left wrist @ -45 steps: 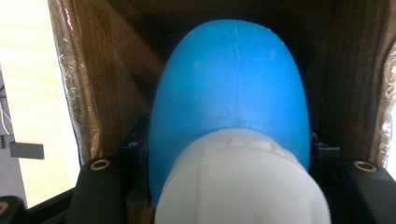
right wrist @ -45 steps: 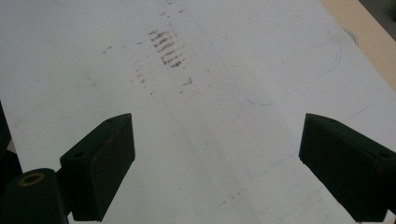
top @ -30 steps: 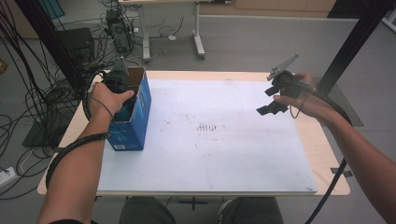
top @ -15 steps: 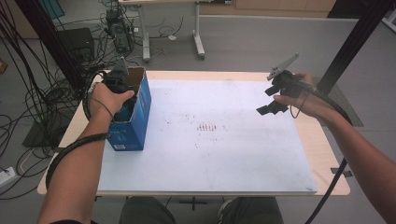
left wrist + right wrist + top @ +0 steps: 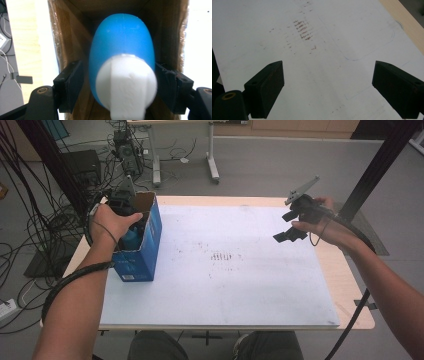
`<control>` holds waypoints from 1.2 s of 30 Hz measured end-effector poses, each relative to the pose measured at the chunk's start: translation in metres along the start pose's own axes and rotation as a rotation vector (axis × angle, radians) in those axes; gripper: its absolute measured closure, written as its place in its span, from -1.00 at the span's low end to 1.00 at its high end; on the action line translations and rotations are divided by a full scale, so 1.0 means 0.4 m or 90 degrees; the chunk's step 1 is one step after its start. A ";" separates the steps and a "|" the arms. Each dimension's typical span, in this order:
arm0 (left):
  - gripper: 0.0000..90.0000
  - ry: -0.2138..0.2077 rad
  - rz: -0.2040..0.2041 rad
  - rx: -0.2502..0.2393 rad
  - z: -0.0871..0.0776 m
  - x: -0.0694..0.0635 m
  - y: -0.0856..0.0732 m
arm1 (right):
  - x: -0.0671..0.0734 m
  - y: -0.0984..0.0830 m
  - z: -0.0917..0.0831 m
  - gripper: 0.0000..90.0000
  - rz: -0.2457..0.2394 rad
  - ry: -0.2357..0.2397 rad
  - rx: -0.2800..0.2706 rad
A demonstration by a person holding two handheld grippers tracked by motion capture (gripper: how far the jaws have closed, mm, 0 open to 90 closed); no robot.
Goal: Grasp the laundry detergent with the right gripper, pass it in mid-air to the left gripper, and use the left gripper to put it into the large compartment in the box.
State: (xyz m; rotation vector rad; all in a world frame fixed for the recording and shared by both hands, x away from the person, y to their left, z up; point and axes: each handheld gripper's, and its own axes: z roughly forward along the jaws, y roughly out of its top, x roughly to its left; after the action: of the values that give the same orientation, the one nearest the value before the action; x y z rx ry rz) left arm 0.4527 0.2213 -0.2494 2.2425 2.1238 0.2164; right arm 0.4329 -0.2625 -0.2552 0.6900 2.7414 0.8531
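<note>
Left gripper view puts your left tool (image 5: 122, 82) down inside the blue carton (image 5: 150, 240), with the blue bottle (image 5: 122, 50) and its white cap (image 5: 126, 85) sitting between the jaws. The jaws have just been opening: a sliver of gap shows on the left side, and the right pad's contact with the bottle is hard to judge, so the bottle reads as let go, resting within the brown cardboard walls. From the high view, the carton stands at the left edge of the white sheet (image 5: 225, 285) on the desk (image 5: 345, 290), your left hand (image 5: 112, 220) over its open top. Your right tool (image 5: 290, 227) hovers above the sheet's right side, jaws spread wide with nothing between them. Compared with a second ago, both hands and the carton sit where they were.
</note>
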 end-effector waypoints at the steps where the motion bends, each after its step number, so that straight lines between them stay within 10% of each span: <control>1: -0.42 0.002 0.003 0.002 -0.004 -0.001 -0.001 | -0.001 0.001 -0.001 -0.76 -0.001 -0.001 -0.001; 19: -0.62 -0.043 0.032 -0.059 -0.132 -0.038 -0.038 | -0.008 0.014 0.006 -0.76 0.008 -0.005 0.015; 36: -0.73 -0.096 0.132 -0.069 -0.150 -0.220 0.012 | -0.070 0.035 0.046 -0.76 0.030 0.000 0.043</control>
State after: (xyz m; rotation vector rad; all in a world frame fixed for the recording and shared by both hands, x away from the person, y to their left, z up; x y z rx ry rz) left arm 0.4453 0.1295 -0.1955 2.3330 1.7643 0.1587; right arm 0.4683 -0.2569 -0.2609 0.7702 2.7764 0.7730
